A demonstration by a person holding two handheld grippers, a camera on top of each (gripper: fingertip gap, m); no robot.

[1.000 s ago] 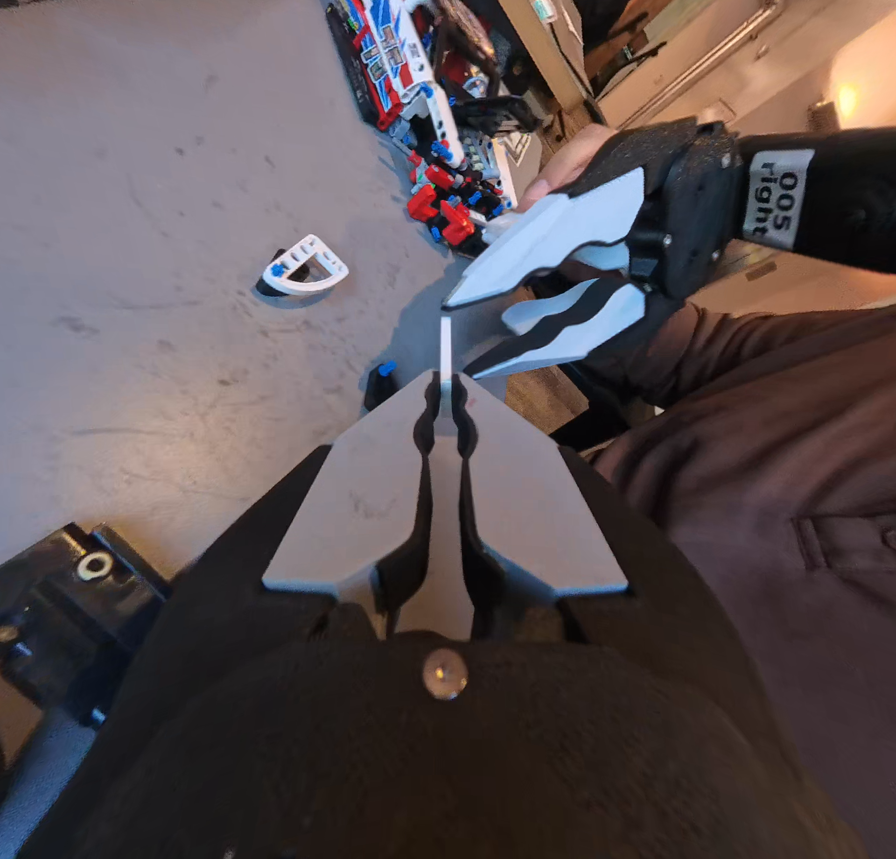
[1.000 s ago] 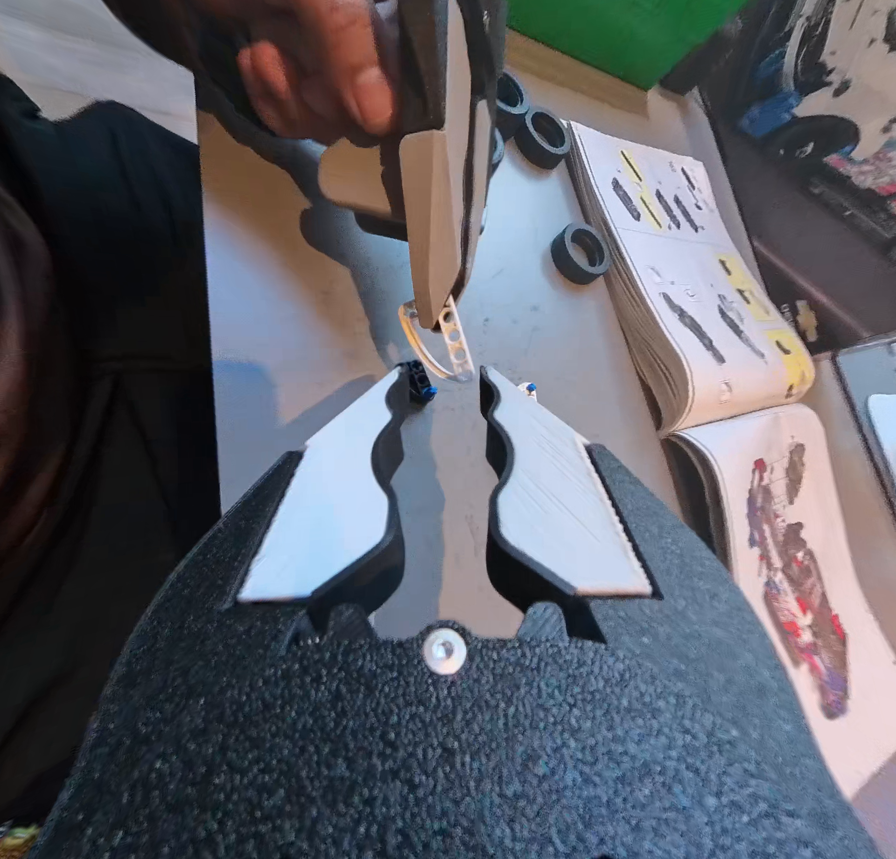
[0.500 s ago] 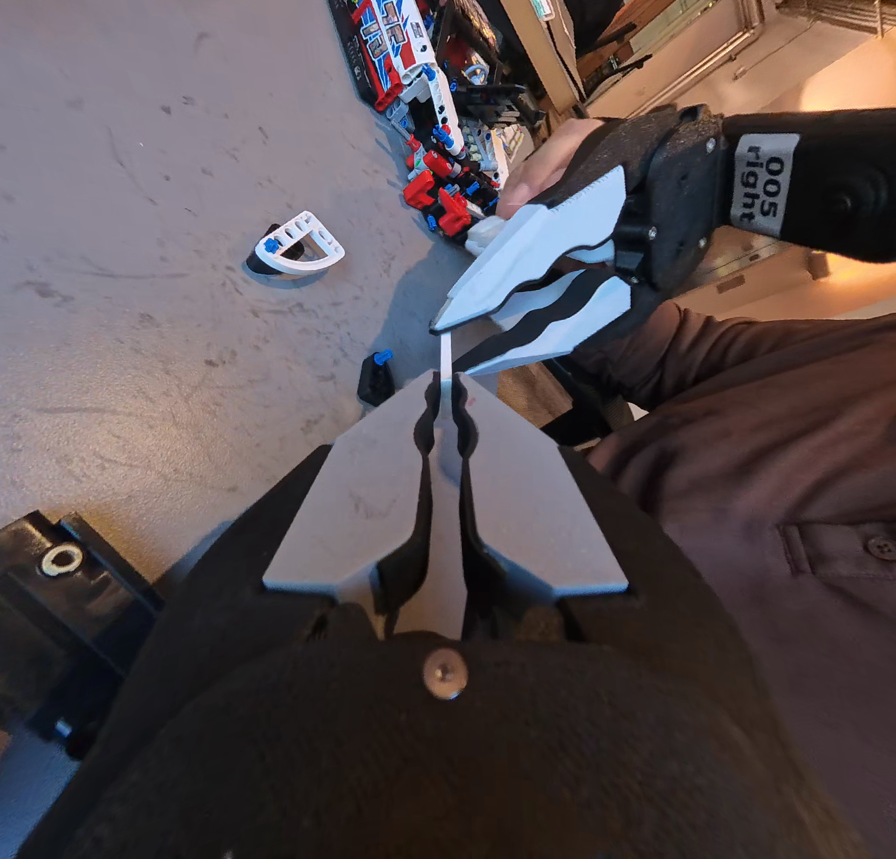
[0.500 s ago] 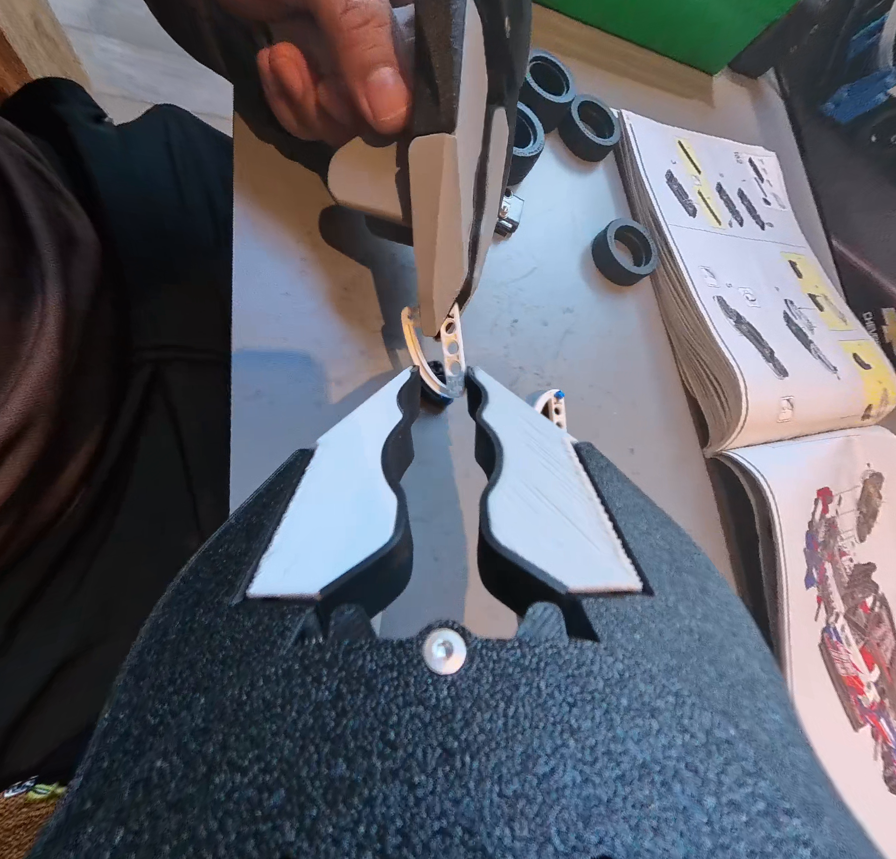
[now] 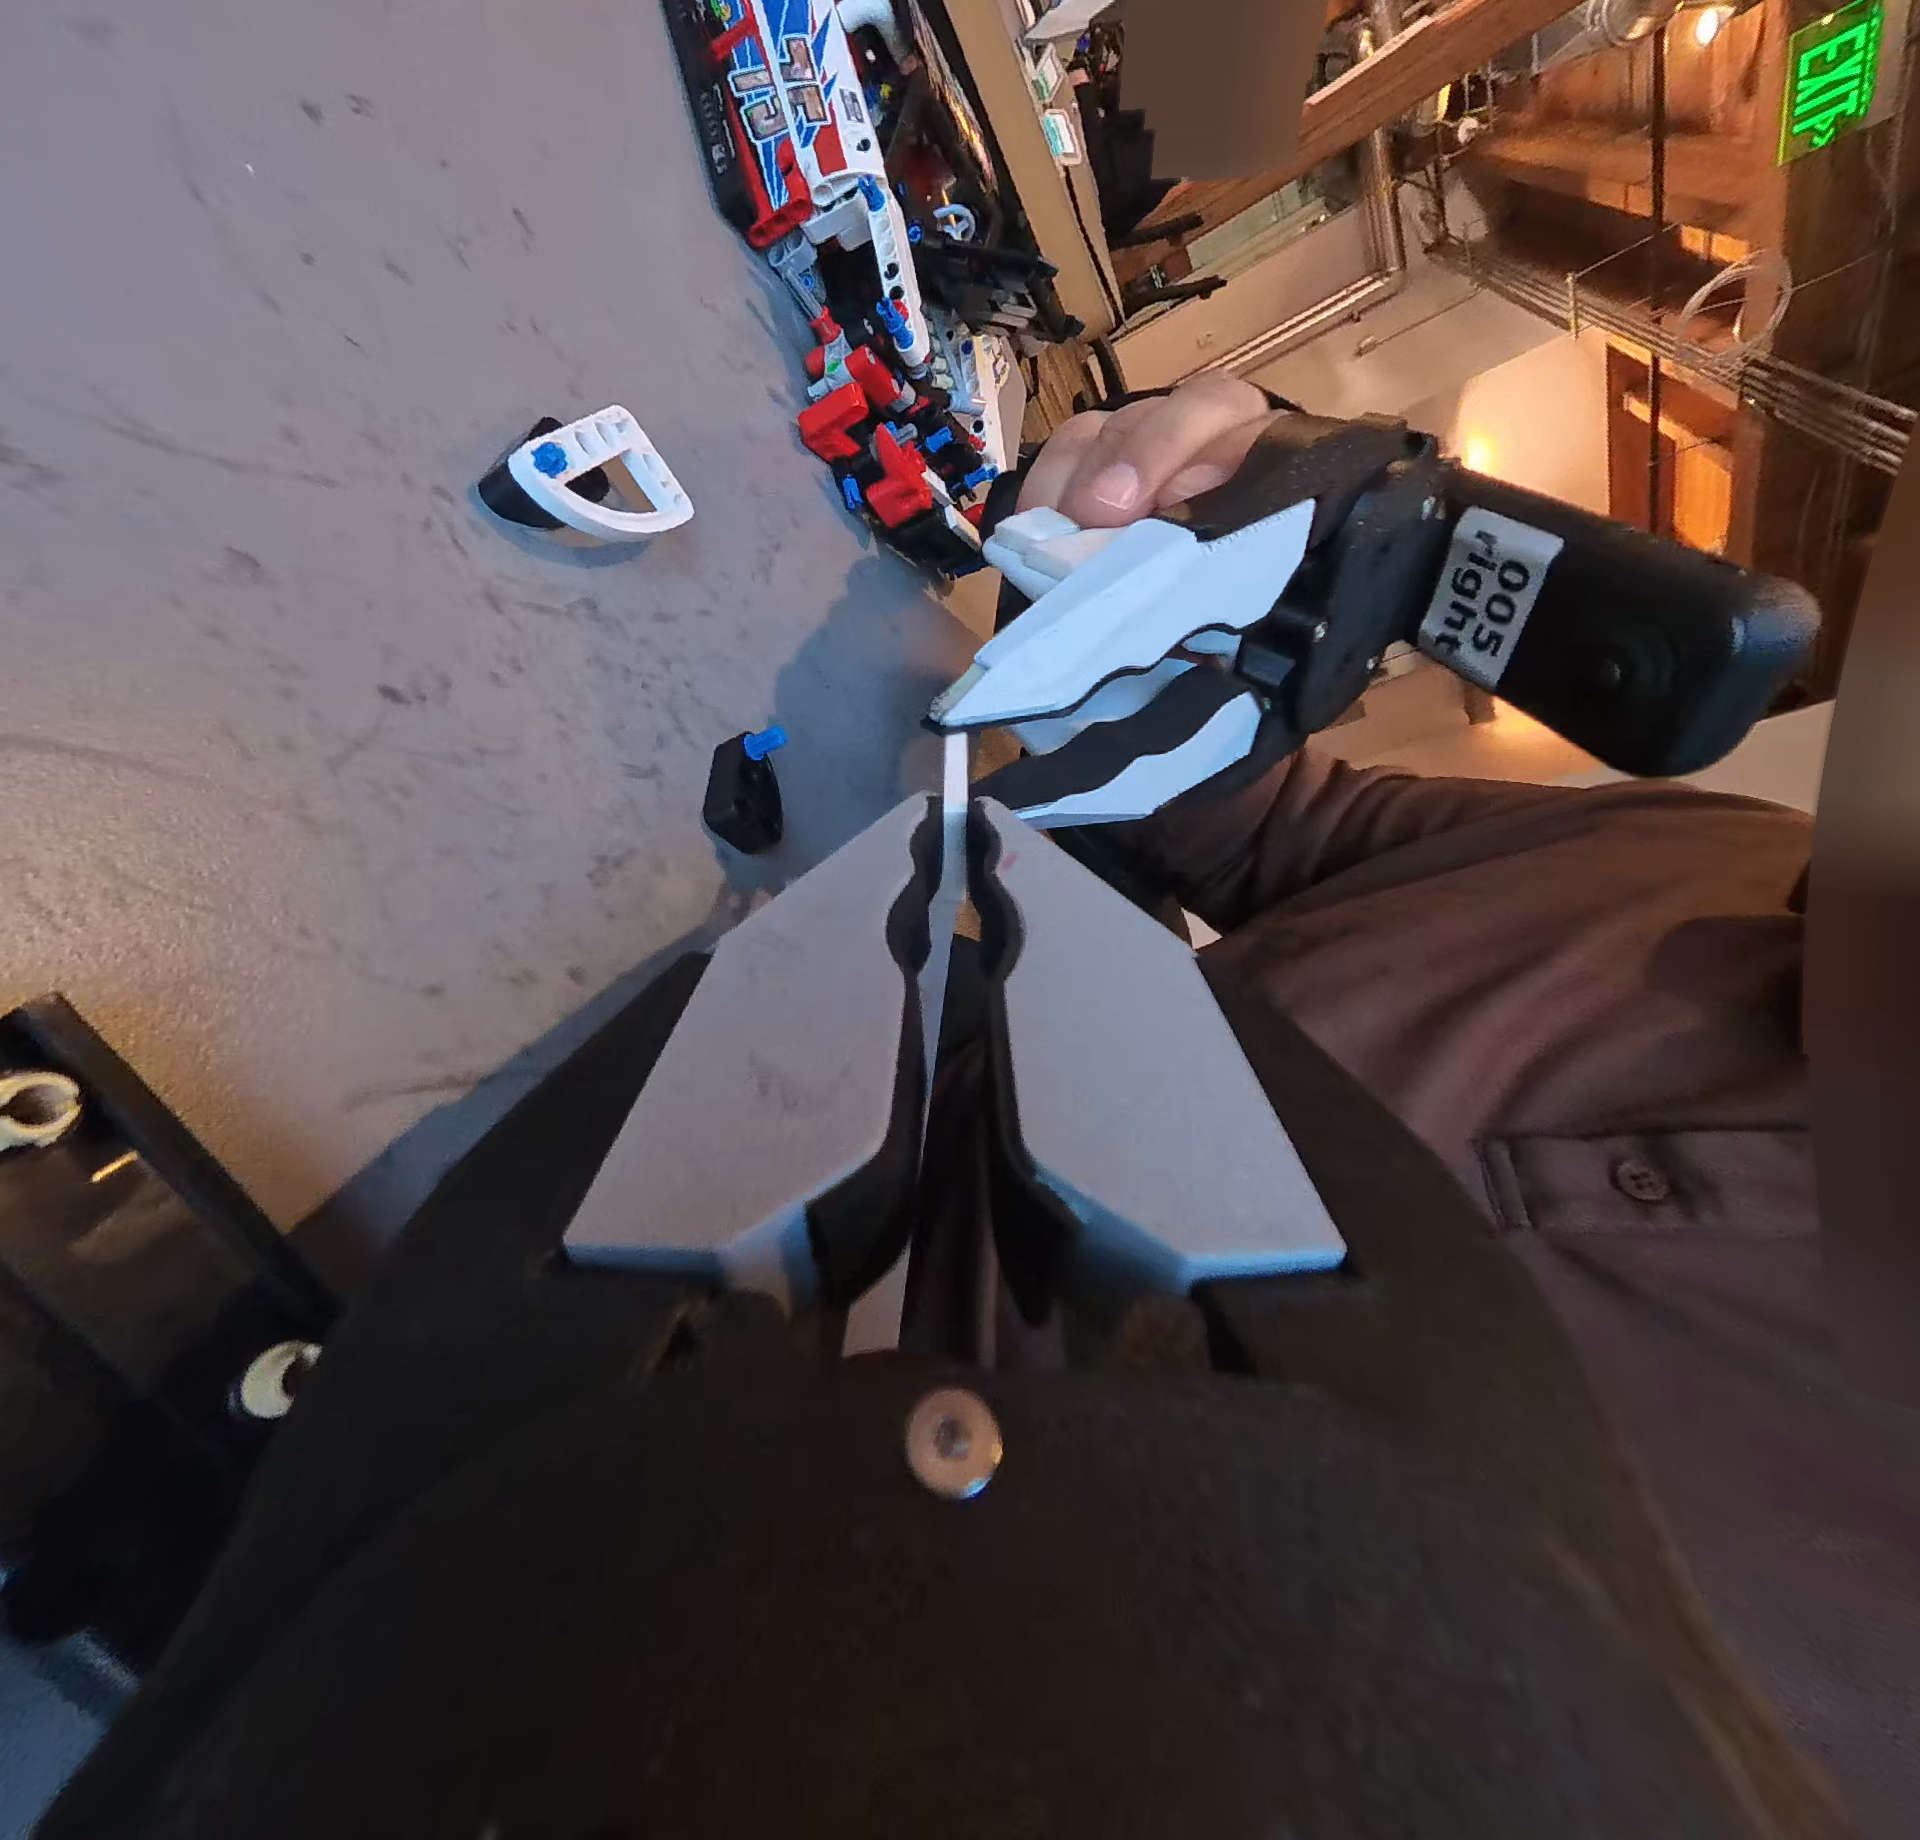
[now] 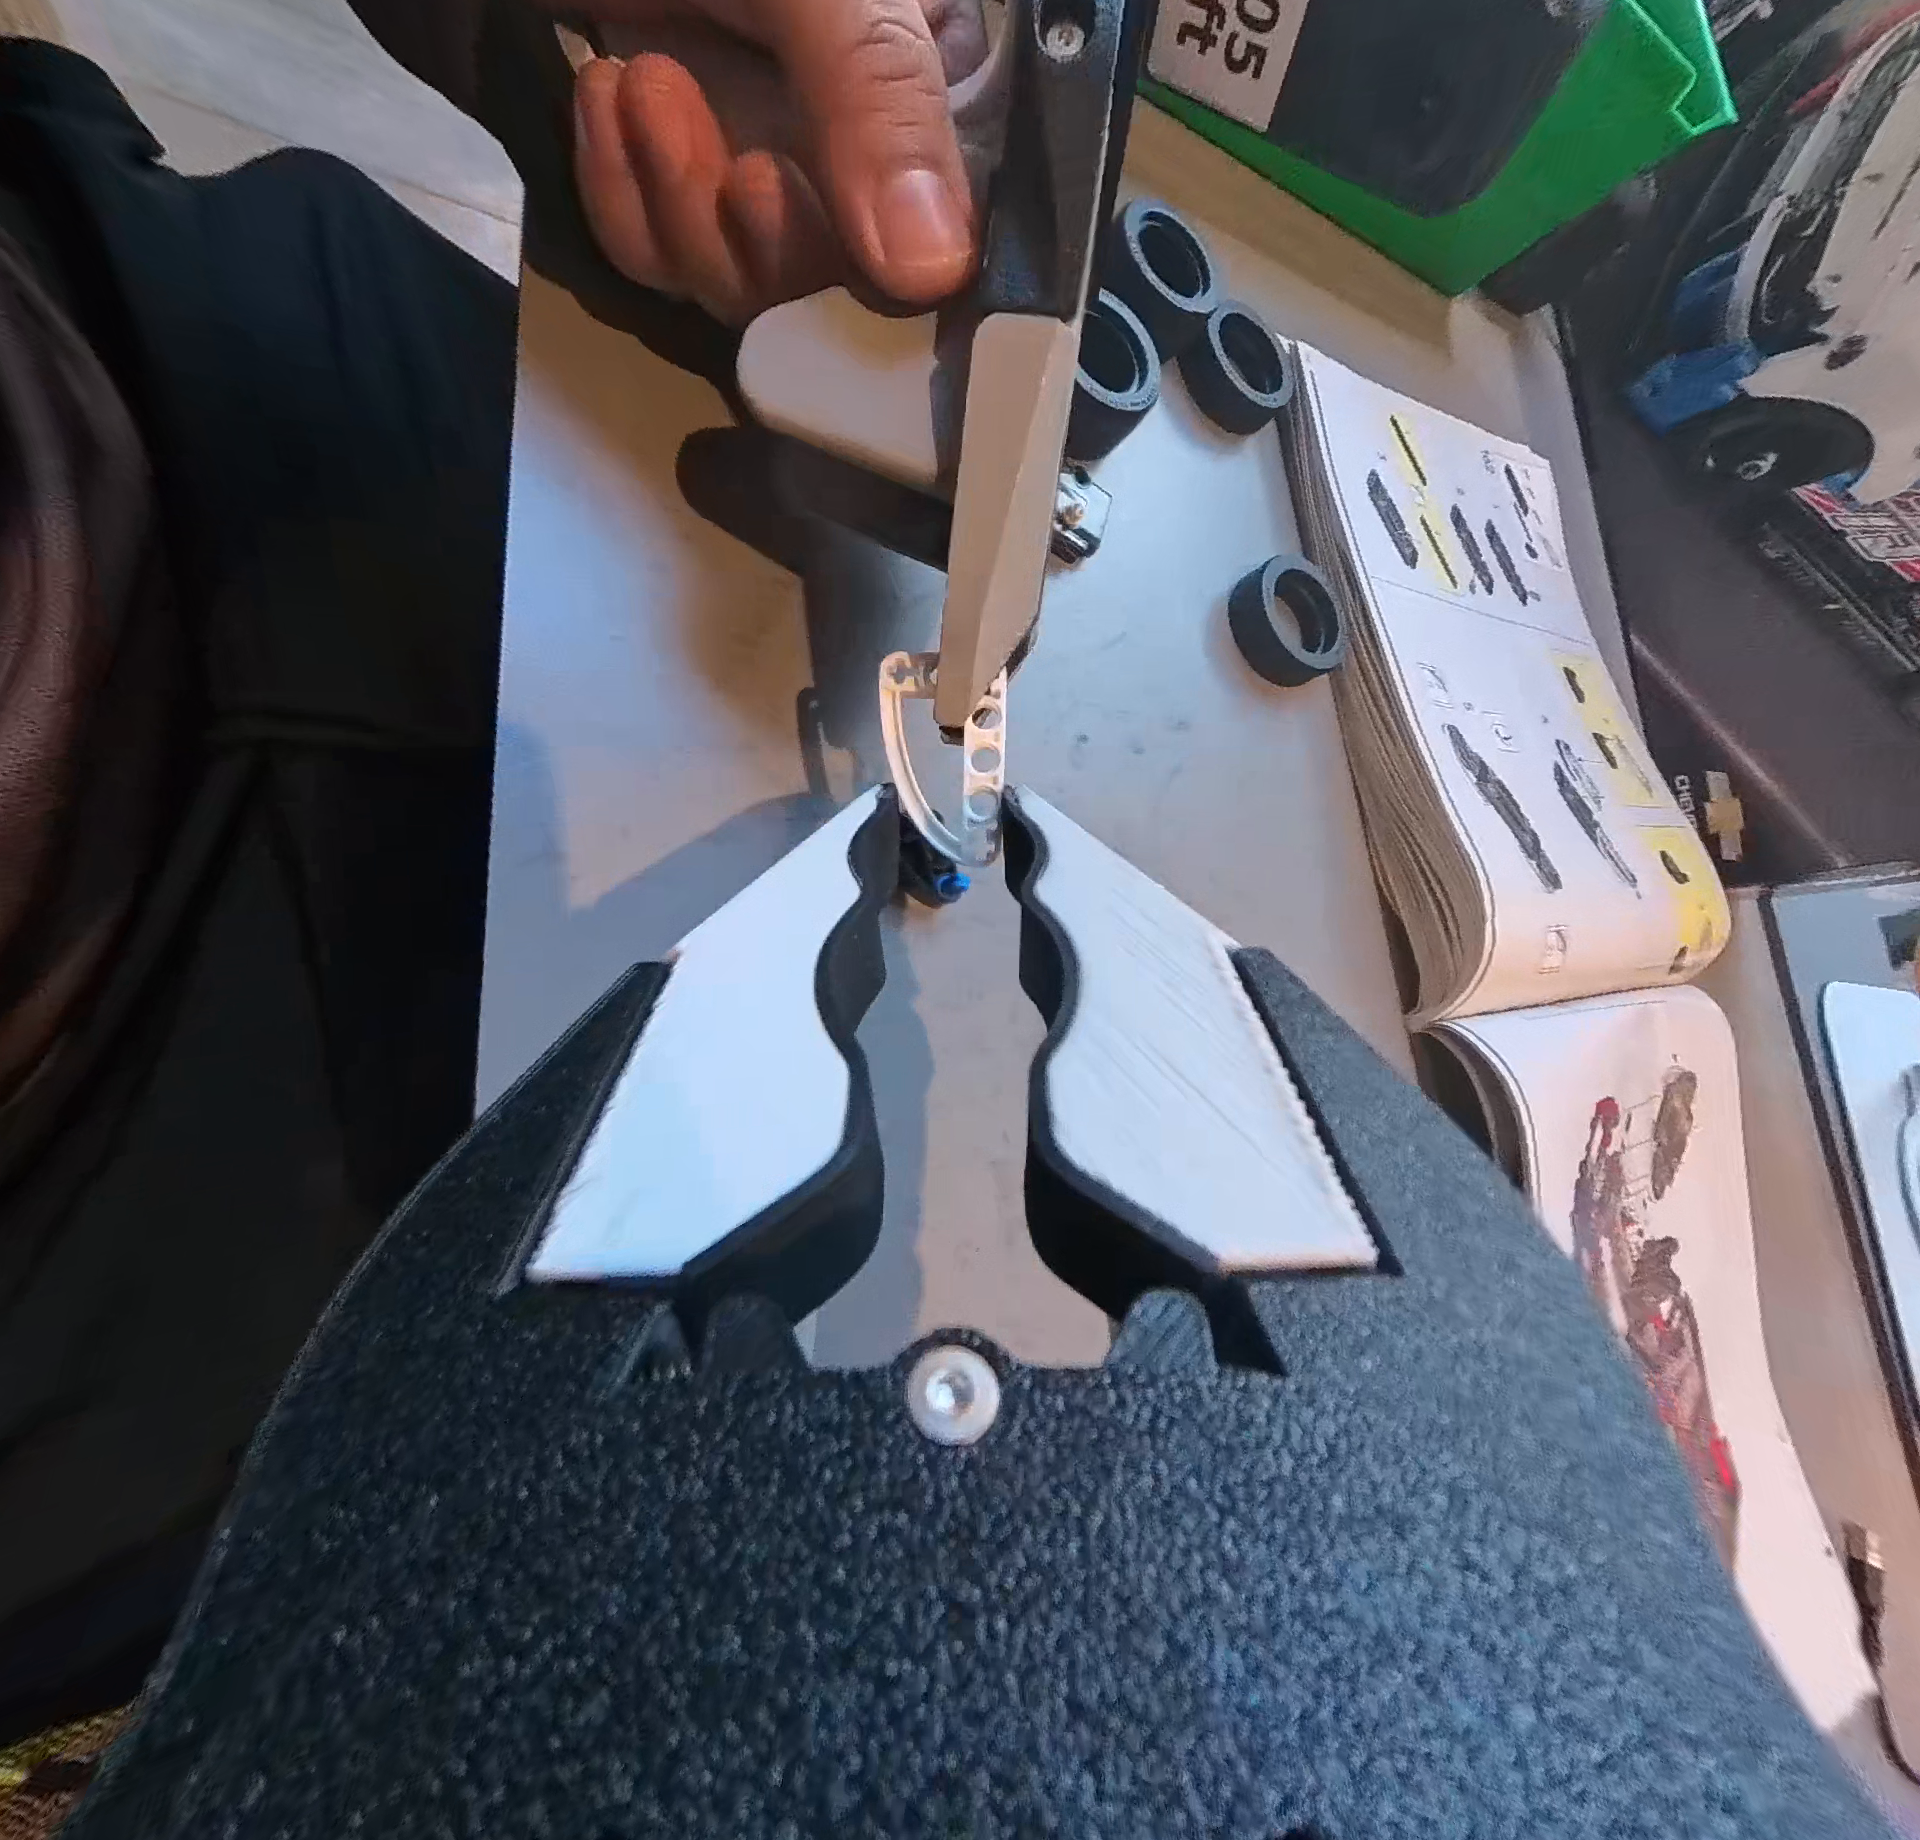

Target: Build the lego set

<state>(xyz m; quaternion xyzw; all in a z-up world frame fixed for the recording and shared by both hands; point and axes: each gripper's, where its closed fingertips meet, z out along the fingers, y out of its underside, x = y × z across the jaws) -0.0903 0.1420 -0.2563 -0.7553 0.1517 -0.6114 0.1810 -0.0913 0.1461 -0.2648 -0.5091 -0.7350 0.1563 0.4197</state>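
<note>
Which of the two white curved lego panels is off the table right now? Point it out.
The white curved panel pinched in the left gripper, held in the air. The other white panel lies on the grey table with a blue pin in it.

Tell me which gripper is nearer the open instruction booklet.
Right. The right gripper hangs open beside the instruction booklet, near its page edges; the left gripper, shut on a white curved piece, sits slightly farther from it.

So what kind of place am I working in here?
Probably a workshop or shared studio, not a home: a lit exit sign hangs among bare wooden beams. The grey table is a building bench, with an open instruction book, loose tyres and a part-built model.
</note>
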